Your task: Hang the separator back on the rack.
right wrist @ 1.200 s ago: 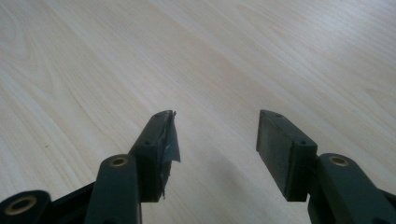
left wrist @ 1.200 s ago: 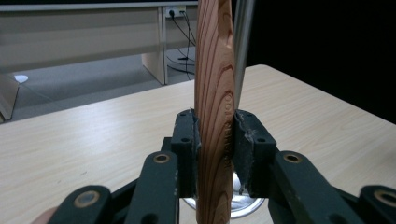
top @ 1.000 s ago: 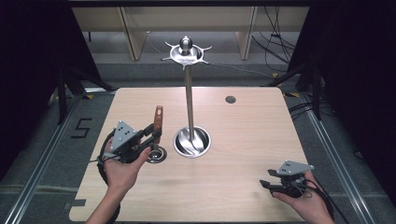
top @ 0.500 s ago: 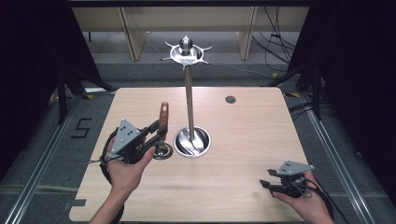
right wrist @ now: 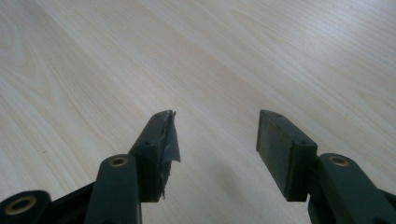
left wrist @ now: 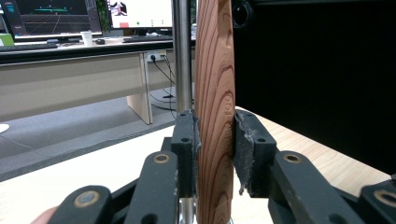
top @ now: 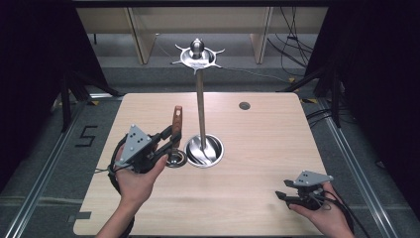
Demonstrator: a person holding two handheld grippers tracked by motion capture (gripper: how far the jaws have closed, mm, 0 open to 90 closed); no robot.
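My left gripper, left of centre in the high view, has its jaws clamped on an upright wooden handle, just beside the metal stand. At the lower right, my right gripper rests with jaws wide apart, holding nothing, over the bare table

A single readable mark appears in the high view: a dark numeral "5" on the grey floor, just left of the desk. In the left gripper view, the monitors in the background show graphics, but any writing on them is too small and blurred to read
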